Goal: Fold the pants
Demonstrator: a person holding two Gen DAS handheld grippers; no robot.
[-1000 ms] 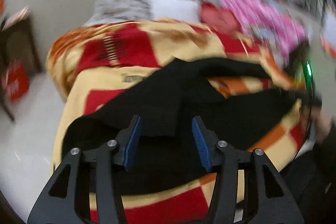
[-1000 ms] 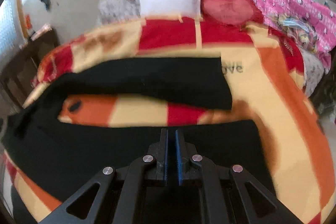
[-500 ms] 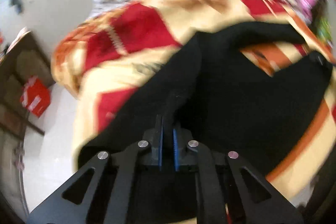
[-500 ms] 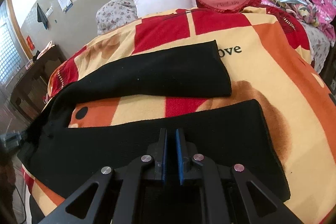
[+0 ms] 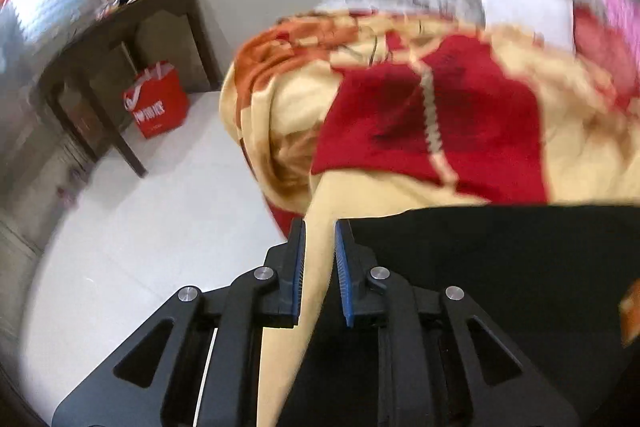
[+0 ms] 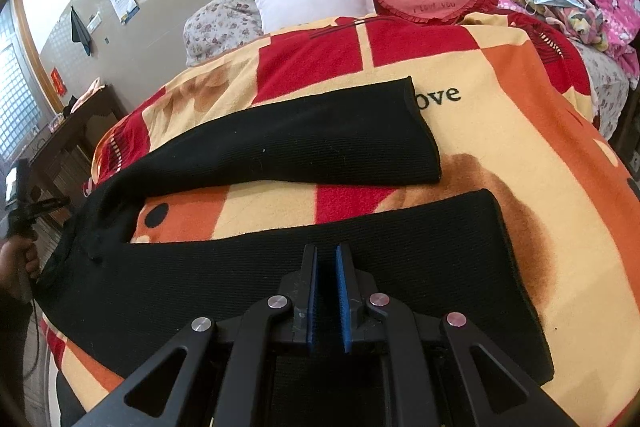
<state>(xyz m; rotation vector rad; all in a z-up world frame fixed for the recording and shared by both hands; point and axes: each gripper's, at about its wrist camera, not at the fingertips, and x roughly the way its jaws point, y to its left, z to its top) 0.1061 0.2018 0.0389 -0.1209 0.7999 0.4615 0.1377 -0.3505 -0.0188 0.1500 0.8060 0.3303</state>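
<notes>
Pants [image 6: 320, 267] legs lie spread in right view only; both grippers' fingers slightly parted, empty.

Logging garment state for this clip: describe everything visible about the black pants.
The black pants look like a ribbed knit and lie flat, unfolded, on the patterned blanket. Both legs run toward the right, spread apart with blanket showing between them; the waist end hangs toward the bed's left edge. The right gripper hovers over the near leg, slightly open, gripping nothing.
</notes>
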